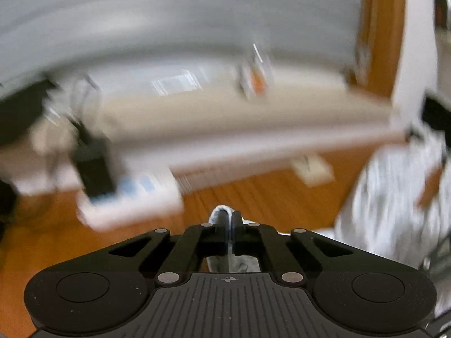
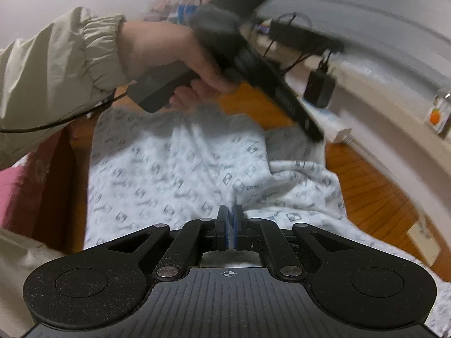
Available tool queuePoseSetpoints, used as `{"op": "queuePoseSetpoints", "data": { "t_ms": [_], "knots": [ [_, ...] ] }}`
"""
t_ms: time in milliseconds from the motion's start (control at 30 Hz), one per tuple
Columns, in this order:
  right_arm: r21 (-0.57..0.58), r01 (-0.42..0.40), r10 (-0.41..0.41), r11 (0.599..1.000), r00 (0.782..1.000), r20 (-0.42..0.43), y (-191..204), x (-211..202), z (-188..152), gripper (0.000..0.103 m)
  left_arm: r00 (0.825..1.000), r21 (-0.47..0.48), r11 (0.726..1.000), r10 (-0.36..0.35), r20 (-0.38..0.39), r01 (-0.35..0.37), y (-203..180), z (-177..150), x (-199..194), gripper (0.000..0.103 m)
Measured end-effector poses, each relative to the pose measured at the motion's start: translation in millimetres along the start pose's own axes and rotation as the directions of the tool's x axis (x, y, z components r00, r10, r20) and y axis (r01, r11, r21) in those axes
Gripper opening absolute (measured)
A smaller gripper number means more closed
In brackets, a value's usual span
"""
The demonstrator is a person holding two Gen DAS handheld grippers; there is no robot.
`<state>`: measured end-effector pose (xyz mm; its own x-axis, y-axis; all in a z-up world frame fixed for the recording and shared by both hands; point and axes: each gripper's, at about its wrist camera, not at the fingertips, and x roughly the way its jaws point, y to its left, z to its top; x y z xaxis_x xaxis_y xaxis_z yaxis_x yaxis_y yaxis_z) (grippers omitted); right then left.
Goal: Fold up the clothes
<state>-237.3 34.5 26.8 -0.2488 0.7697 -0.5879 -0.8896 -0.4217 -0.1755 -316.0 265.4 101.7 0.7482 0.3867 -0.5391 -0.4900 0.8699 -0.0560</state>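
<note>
A white garment with a grey printed pattern (image 2: 174, 169) lies spread over a wooden floor. My right gripper (image 2: 230, 219) is shut on a fold of it, and cloth shows between the blue pads. In the right wrist view a hand in a beige sleeve (image 2: 56, 62) holds my left gripper (image 2: 313, 132), whose tips reach the garment's far edge. The left wrist view is blurred: my left gripper (image 1: 229, 219) is shut on a bit of the white cloth (image 1: 220, 211). More of the garment (image 1: 389, 197) hangs at the right.
The wooden floor (image 2: 363, 169) runs up to a long white ledge (image 2: 380, 112). A black power adapter (image 2: 320, 87) hangs on its cable there, next to a small box with an orange picture (image 2: 438, 117). Something pink (image 2: 17, 197) lies at the left.
</note>
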Motion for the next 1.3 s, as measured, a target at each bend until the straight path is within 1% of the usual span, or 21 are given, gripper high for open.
{"op": "queuePoseSetpoints", "data": {
  "t_ms": [67, 133, 200, 233, 267, 300, 333, 367, 400, 433, 467, 500, 533, 567, 600, 667, 733, 900, 1000, 1133, 1300],
  "knots": [
    [0.005, 0.032, -0.032, 0.999, 0.999, 0.04, -4, -6, 5, 0.004, 0.994, -0.022, 0.999, 0.034, 0.101, -0.032, 10, 20, -18, 0.002],
    [0.018, 0.054, -0.055, 0.998, 0.996, 0.068, -10, -11, 11, 0.004, 0.976, -0.06, 0.994, 0.102, 0.191, -0.092, 20, 43, -33, 0.002],
    [0.034, 0.095, -0.097, 0.995, 0.991, 0.09, -17, -13, 18, 0.006, 0.959, -0.06, 0.989, 0.145, 0.242, -0.134, 26, 62, -38, 0.002],
    [0.048, 0.108, -0.112, 0.993, 0.989, 0.097, -21, -13, 21, 0.009, 0.947, -0.062, 0.982, 0.187, 0.26, -0.176, 28, 69, -38, 0.002],
    [0.062, 0.121, -0.127, 0.991, 0.986, 0.104, -25, -13, 23, 0.015, 0.935, -0.065, 0.975, 0.223, 0.276, -0.214, 31, 76, -36, 0.002],
    [0.078, 0.131, -0.139, 0.988, 0.984, 0.108, -29, -12, 24, 0.018, 0.928, -0.068, 0.97, 0.242, 0.284, -0.232, 33, 81, -32, 0.002],
    [0.1, 0.132, -0.142, 0.986, 0.985, 0.102, -34, -11, 24, 0.026, 0.918, -0.069, 0.965, 0.263, 0.296, -0.254, 35, 84, -28, 0.002],
    [0.117, 0.132, -0.144, 0.984, 0.985, 0.094, -37, -10, 22, 0.028, 0.902, -0.059, 0.955, 0.292, 0.319, -0.289, 33, 85, -24, 0.002],
    [0.121, 0.131, -0.141, 0.984, 0.987, 0.081, -39, -9, 19, 0.029, 0.9, -0.051, 0.952, 0.301, 0.316, -0.301, 32, 86, -17, 0.002],
    [0.125, 0.13, -0.139, 0.984, 0.988, 0.067, -40, -7, 15, 0.029, 0.903, -0.042, 0.951, 0.303, 0.305, -0.305, 31, 86, -9, 0.002],
    [0.128, 0.129, -0.136, 0.983, 0.989, 0.05, -41, -5, 11, 0.031, 0.925, -0.026, 0.96, 0.276, 0.26, -0.279, 31, 85, 1, 0.002],
    [0.128, 0.126, -0.131, 0.984, 0.991, 0.025, -43, -2, 6, 0.033, 0.94, 0.001, 0.961, 0.271, 0.209, -0.278, 30, 81, 12, 0.004],
    [0.132, 0.126, -0.128, 0.983, 0.992, 0.008, -44, -1, 0, 0.034, 0.946, 0.023, 0.958, 0.279, 0.166, -0.287, 28, 76, 21, 0.006],
    [0.139, 0.125, -0.125, 0.982, 0.992, -0.007, -46, 1, -5, 0.034, 0.947, 0.029, 0.956, 0.284, 0.147, -0.291, 28, 70, 26, 0.006],
    [0.147, 0.124, -0.122, 0.981, 0.992, -0.02, -49, 1, -9, 0.035, 0.949, 0.032, 0.955, 0.288, 0.129, -0.295, 29, 65, 30, 0.011],
    [0.166, 0.13, -0.126, 0.978, 0.991, -0.034, -54, 1, -17, 0.038, 0.953, 0.001, 0.959, 0.281, 0.113, -0.282, 34, 56, 30, 0.022],
    [0.178, 0.129, -0.123, 0.975, 0.991, -0.045, -60, -2, -21, 0.043, 0.96, -0.023, 0.965, 0.261, 0.105, -0.26, 39, 50, 25, 0.045],
    [0.222, 0.136, -0.13, 0.966, 0.991, -0.039, -70, -12, -31, 0.045, 0.968, 0.023, 0.972, 0.23, 0.099, -0.233, 33, 25, 3, 0.071],
    [0.239, 0.138, -0.134, 0.961, 0.99, -0.034, -74, -17, -37, 0.048, 0.979, 0.022, 0.981, 0.193, 0.071, -0.195, 32, 3, -13, 0.071],
    [0.256, 0.159, -0.151, 0.954, 0.987, -0.049, -81, -28, -49, 0.049, 0.982, 0.003, 0.984, 0.18, 0.057, -0.181, 31, -26, -36, 0.073],
    [0.303, 0.157, -0.157, 0.94, 0.987, -0.024, -86, -46, -61, 0.05, 0.987, -0.071, 0.986, 0.153, 0.05, -0.149, 40, -69, -75, 0.075]
  ]
}}
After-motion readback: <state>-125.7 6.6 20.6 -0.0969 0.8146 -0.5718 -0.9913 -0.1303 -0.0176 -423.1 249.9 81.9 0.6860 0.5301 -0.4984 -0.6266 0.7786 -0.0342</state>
